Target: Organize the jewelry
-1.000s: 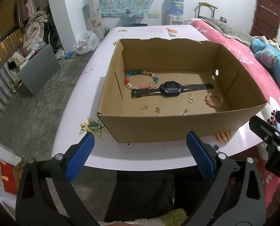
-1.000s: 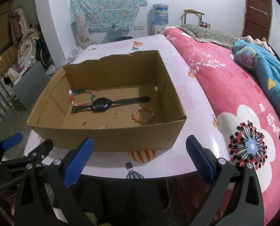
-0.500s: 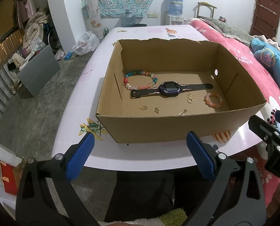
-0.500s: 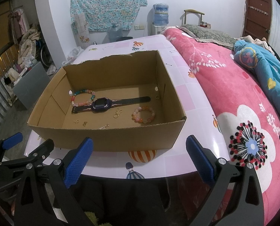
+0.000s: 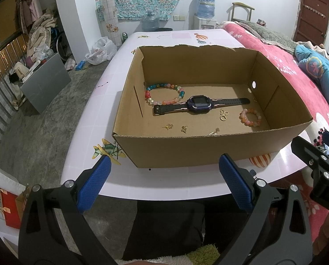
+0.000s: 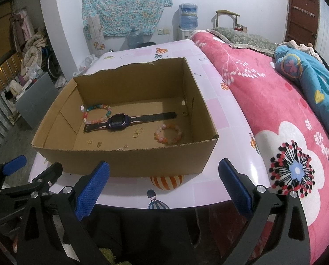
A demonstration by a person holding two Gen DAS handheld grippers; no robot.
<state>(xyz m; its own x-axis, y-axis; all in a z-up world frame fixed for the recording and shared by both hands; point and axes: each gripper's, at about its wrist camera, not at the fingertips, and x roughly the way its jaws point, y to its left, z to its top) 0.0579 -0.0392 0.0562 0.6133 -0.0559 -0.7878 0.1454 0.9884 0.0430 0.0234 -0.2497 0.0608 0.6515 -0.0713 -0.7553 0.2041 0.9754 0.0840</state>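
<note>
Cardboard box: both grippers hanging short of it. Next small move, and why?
Probably ease the right gripper over the near wall of the cardboard box toward the orange bracelet: both grippers are open and empty, and it lies loose on that side.

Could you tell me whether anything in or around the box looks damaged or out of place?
The cardboard box's far wall has a ragged, torn top edge. Inside, the watch lies with its strap across the multicoloured bracelet.

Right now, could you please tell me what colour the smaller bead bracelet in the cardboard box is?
Orange and pale pink beads, clearest in the right wrist view.
</note>
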